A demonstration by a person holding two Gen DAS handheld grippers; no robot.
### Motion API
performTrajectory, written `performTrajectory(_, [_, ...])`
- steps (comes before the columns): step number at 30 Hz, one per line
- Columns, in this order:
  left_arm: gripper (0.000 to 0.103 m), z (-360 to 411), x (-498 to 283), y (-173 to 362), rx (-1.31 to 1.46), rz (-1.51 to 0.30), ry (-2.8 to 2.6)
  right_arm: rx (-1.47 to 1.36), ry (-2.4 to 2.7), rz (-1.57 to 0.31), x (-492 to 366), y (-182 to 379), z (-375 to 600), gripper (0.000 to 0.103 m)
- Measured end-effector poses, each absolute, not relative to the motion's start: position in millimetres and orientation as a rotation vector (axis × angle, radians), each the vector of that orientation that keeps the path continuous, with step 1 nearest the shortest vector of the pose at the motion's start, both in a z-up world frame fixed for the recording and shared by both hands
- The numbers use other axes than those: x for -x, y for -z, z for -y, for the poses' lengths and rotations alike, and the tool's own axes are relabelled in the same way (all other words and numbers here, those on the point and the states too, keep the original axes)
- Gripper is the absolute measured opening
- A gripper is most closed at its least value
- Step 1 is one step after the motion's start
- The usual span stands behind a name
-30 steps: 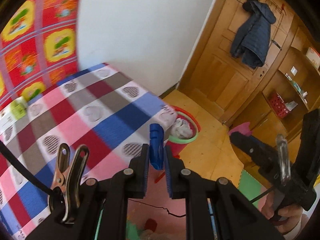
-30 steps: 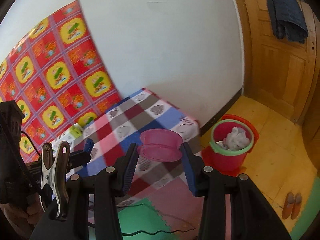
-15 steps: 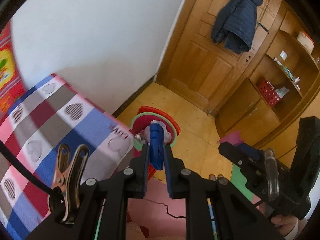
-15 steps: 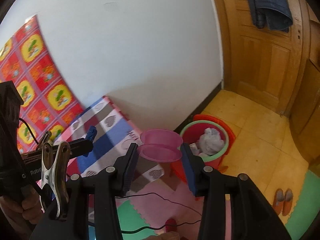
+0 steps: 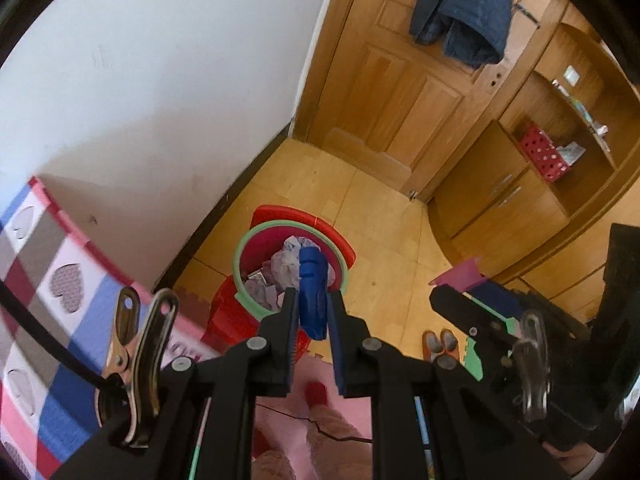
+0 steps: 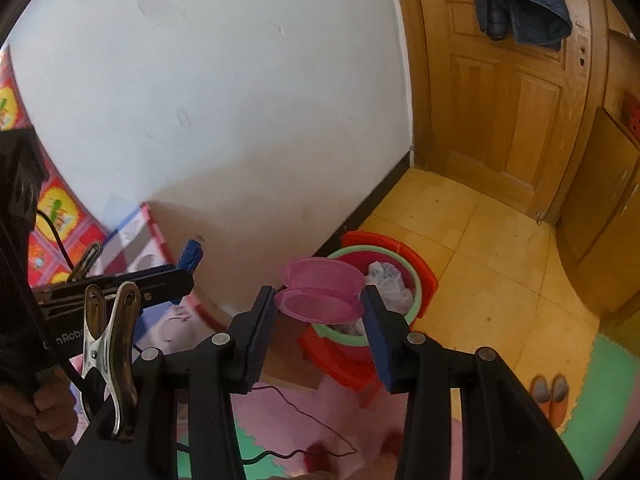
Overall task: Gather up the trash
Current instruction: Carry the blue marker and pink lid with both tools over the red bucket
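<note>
From where I sat steering the rig, the left gripper (image 5: 313,312) held a blue clip (image 5: 313,290) pinched narrow between its pads, the clip standing lengthwise along the fingers with its free end pointing forward and down at the trash bin (image 5: 244,248). The bin, a red pail with a green rim, sat on the tiled floor beside the white wall, already part full of crumpled paper (image 5: 286,262), and in the left wrist view it lay straight ahead of and below the fingertips, the clip's tip overlapping the bin's mouth. The right gripper (image 6: 319,302) was spread wider and clamped a pink plastic container (image 6: 320,290) across its breadth, its two shallow halves lying flat with the long axis running from finger to finger; the bin (image 6: 416,280) showed just beyond and to the right of it. I judged the left hand the better lined up over the opening, so the clip looked likely to drop first, while the pink container seemed to need carrying a little farther forward and right. How far above the rim either gripper hung, I could not tell. A checked tablecloth (image 5: 60,280) edged the left of the frame.
</note>
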State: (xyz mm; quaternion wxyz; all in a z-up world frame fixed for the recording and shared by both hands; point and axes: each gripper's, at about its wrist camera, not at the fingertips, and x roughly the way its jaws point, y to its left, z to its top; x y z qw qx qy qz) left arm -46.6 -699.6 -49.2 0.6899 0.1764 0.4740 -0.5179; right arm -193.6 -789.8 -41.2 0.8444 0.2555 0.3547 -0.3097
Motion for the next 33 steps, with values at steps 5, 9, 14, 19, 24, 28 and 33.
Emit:
performTrajectory(5, [0.014,741,42,85,-0.368,-1.162,1.082,-0.553,0.599,-0.806,179,69,827,0.044])
performTrajectory(9, [0.014,772,41,111,-0.382,-1.204,1.036,-0.540,0.553,-0.852,169,90,856,0.044])
performTrajectory(14, [0.014,813,31,150,-0.377,-1.266,0.999,-0.542,0.497,-0.921,151,127,893,0.044])
performTrajectory(19, [0.014,843,19,190,-0.378,-1.323,0.956,-0.543,0.457,-0.989,136,165,924,0.044])
performTrajectory(24, [0.014,862,9,212,-0.379,-1.336,0.926,-0.572,0.413,-1.031,124,194,945,0.044])
performTrajectory(28, [0.014,870,4,223,-0.369,-1.357,0.916,-0.586,0.386,-1.051,116,208,959,0.044])
performTrajectory(33, [0.021,873,0,229,-0.362,-1.378,0.899,-0.589,0.364,-1.071,112,216,970,0.044])
